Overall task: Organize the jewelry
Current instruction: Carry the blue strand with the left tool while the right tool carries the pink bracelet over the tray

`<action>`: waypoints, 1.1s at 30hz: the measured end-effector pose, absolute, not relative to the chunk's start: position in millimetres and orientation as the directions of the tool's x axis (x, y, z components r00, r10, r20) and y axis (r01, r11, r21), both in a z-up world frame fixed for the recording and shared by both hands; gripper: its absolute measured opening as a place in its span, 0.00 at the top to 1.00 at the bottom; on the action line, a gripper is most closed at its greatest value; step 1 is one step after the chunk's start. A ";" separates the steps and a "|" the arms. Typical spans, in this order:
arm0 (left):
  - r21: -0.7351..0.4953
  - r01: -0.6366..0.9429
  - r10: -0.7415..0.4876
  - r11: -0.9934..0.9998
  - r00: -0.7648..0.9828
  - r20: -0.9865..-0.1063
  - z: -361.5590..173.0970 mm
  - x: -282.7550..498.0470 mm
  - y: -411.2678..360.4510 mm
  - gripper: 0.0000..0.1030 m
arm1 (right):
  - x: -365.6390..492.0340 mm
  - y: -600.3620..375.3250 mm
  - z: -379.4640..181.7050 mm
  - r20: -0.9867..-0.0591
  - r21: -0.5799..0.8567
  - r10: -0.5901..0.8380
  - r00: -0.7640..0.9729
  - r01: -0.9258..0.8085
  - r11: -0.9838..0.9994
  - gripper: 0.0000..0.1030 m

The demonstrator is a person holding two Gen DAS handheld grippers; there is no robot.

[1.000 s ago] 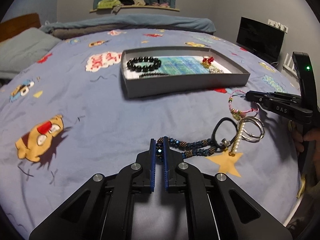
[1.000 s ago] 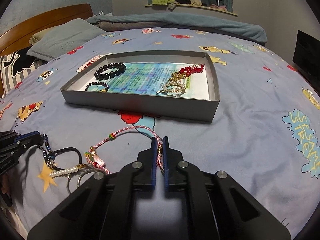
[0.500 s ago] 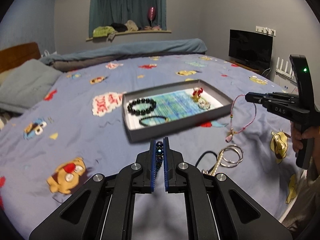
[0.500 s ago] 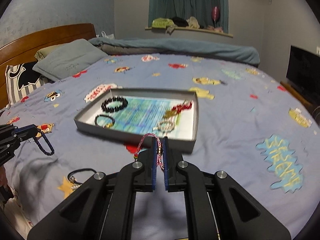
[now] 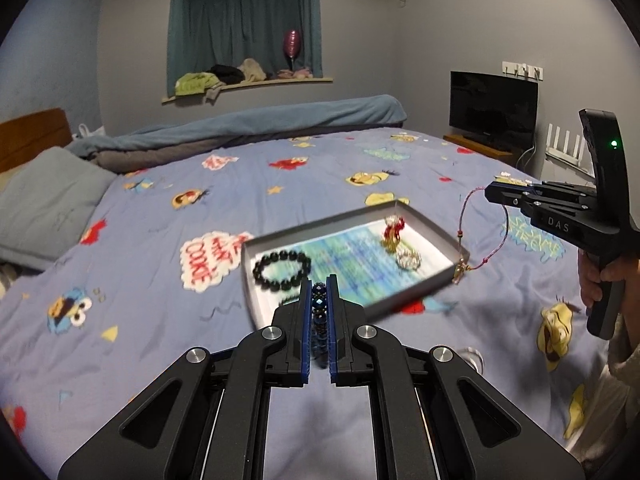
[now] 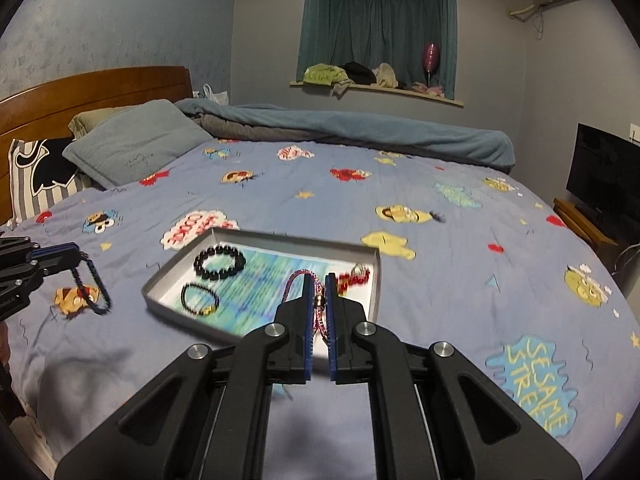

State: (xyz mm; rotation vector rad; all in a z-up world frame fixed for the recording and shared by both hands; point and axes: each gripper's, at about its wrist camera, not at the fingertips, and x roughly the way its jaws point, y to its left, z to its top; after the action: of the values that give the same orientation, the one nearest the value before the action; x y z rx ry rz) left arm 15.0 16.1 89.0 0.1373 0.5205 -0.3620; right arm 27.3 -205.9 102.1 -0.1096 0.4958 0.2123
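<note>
Both tools have come up off the bed since the earlier frames, each taking a bracelet with it. Left tool (image 5: 319, 312) is clamped on the dark blue beaded bracelet (image 6: 93, 287), which hangs clear of the bed cover (image 5: 160, 280). Right tool (image 6: 319, 312) is clamped on the pink cord bracelet (image 5: 486, 236), loop and gold clasp dangling just beside the tray's near corner. Grey tray (image 6: 168, 300) already holds the black bead bracelet (image 6: 219, 262), a thinner dark one, red beads and a silver piece.

Risks, my read: thin cord slips from a small pinch; swinging clasp snags the tray wall; either piece dropped onto the laid-out ones tangles them.
</note>
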 end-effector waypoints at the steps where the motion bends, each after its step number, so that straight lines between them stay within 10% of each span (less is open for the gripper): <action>1: 0.028 0.383 -0.316 0.923 0.800 -0.511 91.2 23.0 13.3 0.93 | 32.8 -203.7 104.4 -0.479 -0.056 0.178 0.860 -0.232 0.971 0.95; 33: 0.092 0.528 -0.312 0.844 0.623 -0.717 11.3 229.5 -70.1 0.93 | 238.2 -166.3 24.7 -0.721 -0.098 0.118 0.683 -0.269 0.958 0.95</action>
State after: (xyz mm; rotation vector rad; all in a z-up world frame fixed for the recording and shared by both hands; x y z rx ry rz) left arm 229.5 -70.1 11.3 0.3085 0.7560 -0.4915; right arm 238.2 -166.3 24.7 -0.2029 0.7907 0.2186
